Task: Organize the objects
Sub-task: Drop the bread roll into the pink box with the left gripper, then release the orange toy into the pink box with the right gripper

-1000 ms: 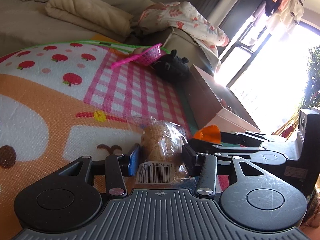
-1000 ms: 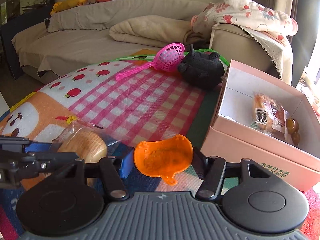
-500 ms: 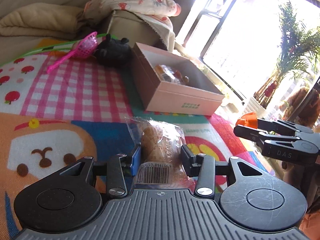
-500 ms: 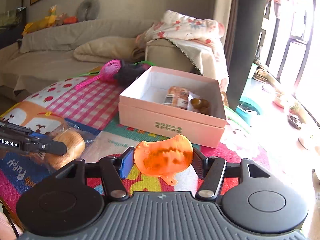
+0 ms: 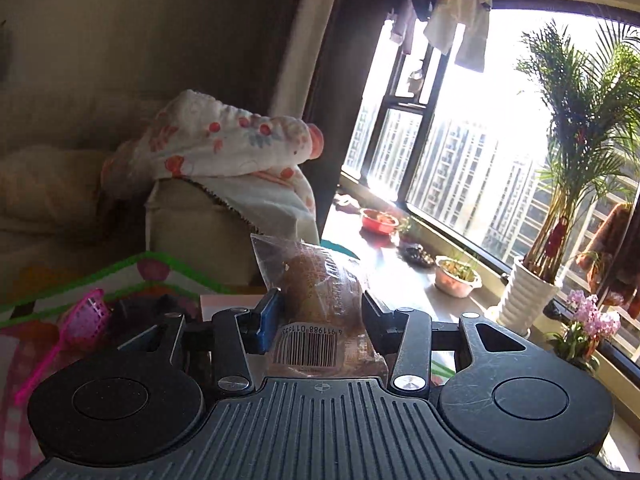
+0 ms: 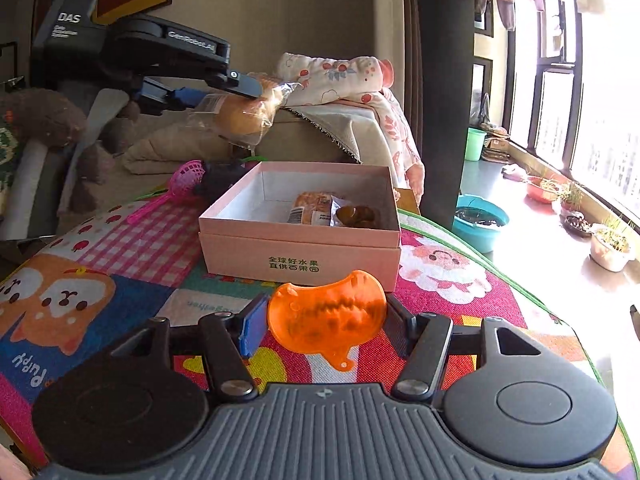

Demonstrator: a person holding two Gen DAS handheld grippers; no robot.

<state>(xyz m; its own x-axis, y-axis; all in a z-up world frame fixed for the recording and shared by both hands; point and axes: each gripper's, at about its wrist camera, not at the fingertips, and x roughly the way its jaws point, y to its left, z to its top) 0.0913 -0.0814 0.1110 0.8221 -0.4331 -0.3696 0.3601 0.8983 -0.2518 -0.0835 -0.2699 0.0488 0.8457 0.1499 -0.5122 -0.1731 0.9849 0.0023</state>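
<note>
Hovering above the box [image 6: 300,236], left gripper [image 5: 320,316] jaws easing open around the bagged bun [image 5: 320,300], soft and squashy, so grab mid-body; right gripper [image 6: 326,320] clamps a stiff, light orange mold [image 6: 326,316] near the box

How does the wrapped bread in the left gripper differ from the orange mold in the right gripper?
The wrapped bread is a brown, rounded bun in clear plastic with a barcode; the orange mold is bare, thin, translucent plastic. The bread is carried high, above the pink box; the mold sits low, in front of it. Both are gripped between gripper pads, off the mat.
</note>
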